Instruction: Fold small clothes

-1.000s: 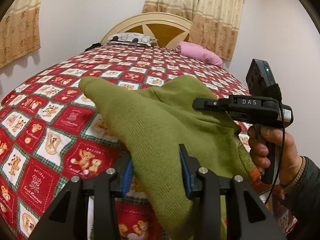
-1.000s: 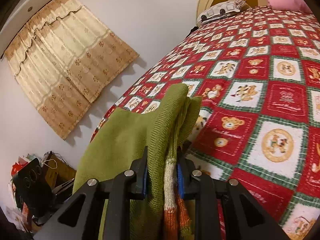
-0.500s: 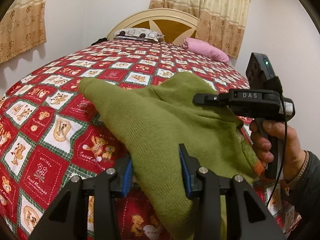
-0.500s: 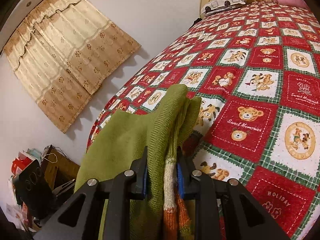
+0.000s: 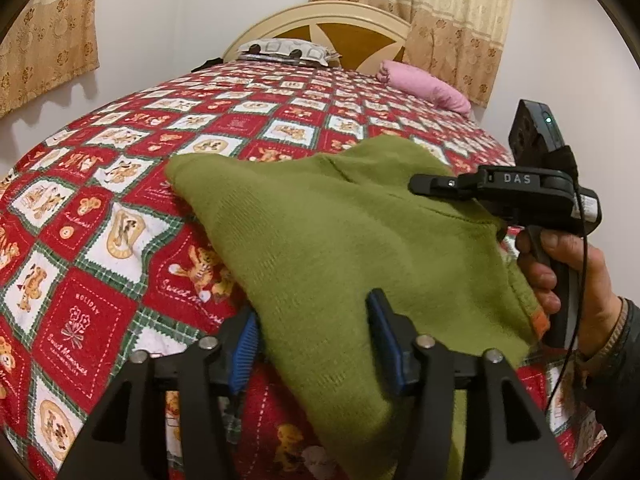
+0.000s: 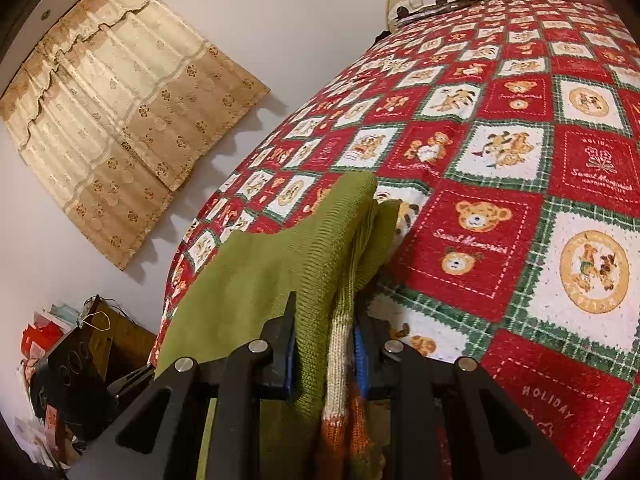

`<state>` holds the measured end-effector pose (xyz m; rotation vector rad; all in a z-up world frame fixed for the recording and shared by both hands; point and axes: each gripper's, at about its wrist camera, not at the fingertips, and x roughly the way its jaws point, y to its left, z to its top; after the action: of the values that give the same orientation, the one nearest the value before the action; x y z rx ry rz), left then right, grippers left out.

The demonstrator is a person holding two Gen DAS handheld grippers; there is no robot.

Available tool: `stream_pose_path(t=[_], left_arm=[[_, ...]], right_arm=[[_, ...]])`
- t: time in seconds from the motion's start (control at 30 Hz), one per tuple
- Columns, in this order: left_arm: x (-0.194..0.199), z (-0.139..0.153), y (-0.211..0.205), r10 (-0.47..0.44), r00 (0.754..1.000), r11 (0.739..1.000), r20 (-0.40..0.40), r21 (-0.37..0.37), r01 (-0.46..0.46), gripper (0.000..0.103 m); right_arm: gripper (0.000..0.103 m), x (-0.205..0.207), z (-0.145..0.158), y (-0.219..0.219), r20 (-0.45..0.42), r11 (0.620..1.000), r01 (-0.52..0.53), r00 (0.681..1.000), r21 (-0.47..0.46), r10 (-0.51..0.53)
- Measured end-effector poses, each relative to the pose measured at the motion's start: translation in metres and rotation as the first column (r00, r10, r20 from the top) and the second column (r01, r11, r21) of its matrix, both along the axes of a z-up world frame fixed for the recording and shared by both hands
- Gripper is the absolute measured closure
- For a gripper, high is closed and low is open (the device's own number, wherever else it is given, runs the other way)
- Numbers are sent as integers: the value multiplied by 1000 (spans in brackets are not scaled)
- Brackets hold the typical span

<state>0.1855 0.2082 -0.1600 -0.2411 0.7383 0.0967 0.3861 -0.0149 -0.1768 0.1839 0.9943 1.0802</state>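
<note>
A small olive-green knitted sweater [image 5: 320, 232] with an orange and cream striped edge hangs between my two grippers above the red bear-patterned quilt [image 5: 100, 240]. My left gripper [image 5: 312, 344] has the green knit between its blue pads, jaws fairly wide around the bunched cloth. My right gripper [image 6: 326, 340] is shut on the sweater [image 6: 280, 272] at its striped hem. In the left wrist view the right gripper's body [image 5: 520, 192] and the hand holding it are at the right, level with the sweater's far edge.
The bed's cream and wood headboard [image 5: 320, 28], a patterned pillow [image 5: 288, 48] and a pink pillow [image 5: 424, 84] are at the far end. Beige curtains [image 6: 120, 128] hang on the walls. Bags and boxes [image 6: 68, 360] sit on the floor by the bed.
Both grippers have carried the sweater forward over the quilt, closer to the bed's surface. The grips have not changed.
</note>
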Motion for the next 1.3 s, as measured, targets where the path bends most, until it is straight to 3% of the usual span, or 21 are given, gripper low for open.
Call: stream_pose_path(t=[0.17, 0.27, 0.37, 0.47, 0.5, 0.57, 0.7, 0.77, 0.83, 0.93, 1.03, 1.1, 1.17, 1.3], left_arm=[[0, -5, -1, 6, 1000, 1000, -10, 10, -6, 37], [1, -6, 0, 21, 1000, 999, -18, 28, -20, 26], [-1, -3, 0, 25, 999, 999, -23, 33, -24, 25], [-7, 12, 3, 55, 998, 996, 31, 75, -57, 25], [-9, 18, 6, 68, 996, 993, 56, 88, -72, 21], [-6, 24, 12, 82, 994, 991, 74, 98, -90, 10], [9, 13, 19, 91, 996, 989, 25, 115, -93, 9], [11, 4, 22, 95, 995, 990, 11, 104, -95, 9], [11, -2, 24, 98, 995, 992, 3, 83, -98, 9], [11, -9, 25, 115, 993, 991, -6, 68, -115, 2], [10, -12, 23, 116, 993, 991, -8, 69, -115, 0], [11, -16, 21, 115, 993, 990, -2, 86, -115, 0], [12, -19, 22, 118, 993, 991, 6, 68, -118, 0], [7, -15, 22, 140, 990, 989, -5, 45, -140, 0]], right_arm=[[80, 2, -7, 0, 4, 999, 16, 1000, -39, -16], [80, 2, -10, 1, 10, 998, 22, 1000, -63, -22], [80, 3, -12, 1, 13, 996, 28, 1000, -83, -27], [77, 2, -11, 1, 27, 995, 34, 999, -93, -32], [77, 1, -9, 0, 33, 995, 37, 999, -94, -34], [74, -3, -1, -6, 54, 996, 54, 997, -68, -50], [66, -18, 28, -19, 127, 996, 85, 988, 4, -85], [56, -34, 45, -21, 161, 997, 50, 985, 50, -58], [55, -58, 57, -16, 203, 998, -39, 979, 54, 28], [55, -78, 43, 0, 184, 991, -119, 975, -65, 129], [58, -73, 17, -4, 141, 986, -70, 986, -151, 91], [66, -62, 6, -14, 81, 992, -58, 994, -114, 67], [78, -57, 2, -19, 81, 994, -29, 996, -104, 38], [78, -56, -8, -26, 74, 998, -18, 997, -53, 22]])
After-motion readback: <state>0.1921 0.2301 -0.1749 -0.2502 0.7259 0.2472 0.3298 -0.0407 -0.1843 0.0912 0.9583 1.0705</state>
